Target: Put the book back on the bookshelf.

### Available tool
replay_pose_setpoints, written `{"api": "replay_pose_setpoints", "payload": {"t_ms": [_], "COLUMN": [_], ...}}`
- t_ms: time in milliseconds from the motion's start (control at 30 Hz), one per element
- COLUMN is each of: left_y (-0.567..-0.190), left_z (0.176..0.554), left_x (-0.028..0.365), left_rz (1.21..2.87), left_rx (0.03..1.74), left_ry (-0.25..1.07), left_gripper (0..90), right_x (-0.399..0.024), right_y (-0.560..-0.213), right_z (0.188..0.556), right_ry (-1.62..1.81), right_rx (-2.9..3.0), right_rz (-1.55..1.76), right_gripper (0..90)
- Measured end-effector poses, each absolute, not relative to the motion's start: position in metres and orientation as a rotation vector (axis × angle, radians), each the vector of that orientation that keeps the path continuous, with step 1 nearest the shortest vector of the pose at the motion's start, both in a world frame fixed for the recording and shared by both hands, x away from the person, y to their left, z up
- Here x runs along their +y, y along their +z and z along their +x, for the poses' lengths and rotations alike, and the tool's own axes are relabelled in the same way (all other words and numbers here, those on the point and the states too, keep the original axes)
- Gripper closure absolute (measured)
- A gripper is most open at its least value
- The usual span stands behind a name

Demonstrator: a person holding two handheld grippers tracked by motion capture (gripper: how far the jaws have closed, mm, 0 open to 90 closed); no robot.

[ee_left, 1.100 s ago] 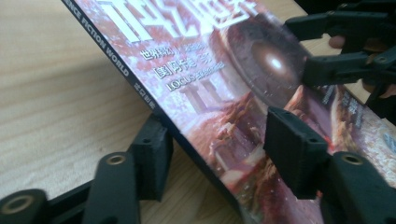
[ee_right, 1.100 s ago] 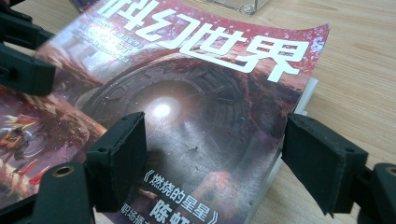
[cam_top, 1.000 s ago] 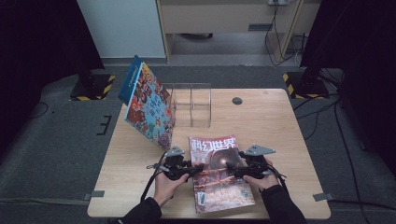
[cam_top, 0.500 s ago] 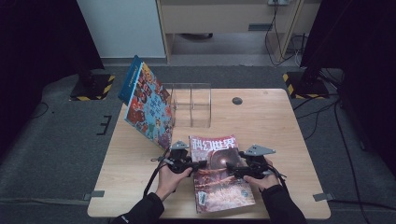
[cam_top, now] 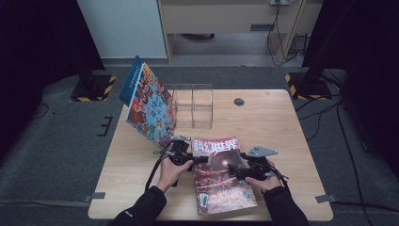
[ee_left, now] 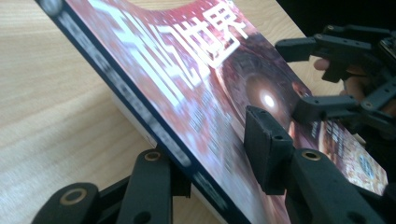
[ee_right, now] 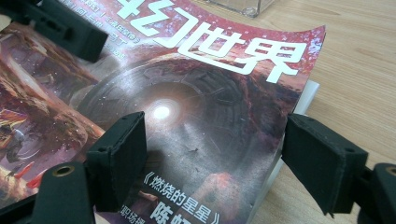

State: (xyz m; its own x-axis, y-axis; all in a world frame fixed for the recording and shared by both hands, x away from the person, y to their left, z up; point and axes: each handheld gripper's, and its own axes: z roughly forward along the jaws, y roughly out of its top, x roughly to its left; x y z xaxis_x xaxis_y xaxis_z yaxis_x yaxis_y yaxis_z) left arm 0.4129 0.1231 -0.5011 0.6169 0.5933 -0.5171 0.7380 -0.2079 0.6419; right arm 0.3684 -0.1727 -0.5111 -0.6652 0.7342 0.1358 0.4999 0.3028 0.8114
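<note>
Wooden table (cam_top: 282, 127), pale and rectangular, spread across the high view, on a dark grey floor mat (cam_top: 61, 136).

At the table's far left corner, large blue picture book (cam_top: 147, 107) standing tilted, leaning against a clear acrylic holder (cam_top: 194, 104) just to its right.

Near the front edge, between both hands, science-fiction magazine (cam_top: 221, 175) with a red cover and white Chinese title, lying face up, its left spine edge lifted off the wood in the left gripper view while the rest rests low.

Left gripper (cam_top: 192, 159) at the magazine's spine side, one jaw under the raised edge and the other above the cover; jaws just closing in around the edge, upper pad right at the cover; firm contact hard to confirm from the left gripper view (ee_left: 212, 163).

Right gripper (cam_top: 233, 170) at the opposite edge, jaws spread wide in the right gripper view (ee_right: 219, 161), one pad over the cover, the other just beyond the page edge, not pressing.

Small dark round grommet (cam_top: 239, 101) set in the table toward the far side, well apart from the magazine.
</note>
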Motion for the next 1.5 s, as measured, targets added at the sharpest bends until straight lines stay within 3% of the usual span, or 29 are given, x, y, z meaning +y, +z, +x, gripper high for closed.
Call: {"api": "replay_pose_setpoints", "payload": {"t_ms": [767,1500], "left_y": [-0.493,-0.449], "left_z": [0.415,0.39], "left_x": [0.122,0.124], "left_rz": [1.911,1.822], "left_rx": [1.046,0.857], "left_ry": [-0.163,-0.078], "left_gripper": [68.4,78.5], "right_x": [-0.173,-0.173], "right_y": [-0.511,-0.494], "right_z": [0.37,0.385], "right_ry": [1.292,1.459], "right_rx": [2.326,2.236], "right_rz": [1.114,1.136], "right_gripper": [21.1,19.5]}}
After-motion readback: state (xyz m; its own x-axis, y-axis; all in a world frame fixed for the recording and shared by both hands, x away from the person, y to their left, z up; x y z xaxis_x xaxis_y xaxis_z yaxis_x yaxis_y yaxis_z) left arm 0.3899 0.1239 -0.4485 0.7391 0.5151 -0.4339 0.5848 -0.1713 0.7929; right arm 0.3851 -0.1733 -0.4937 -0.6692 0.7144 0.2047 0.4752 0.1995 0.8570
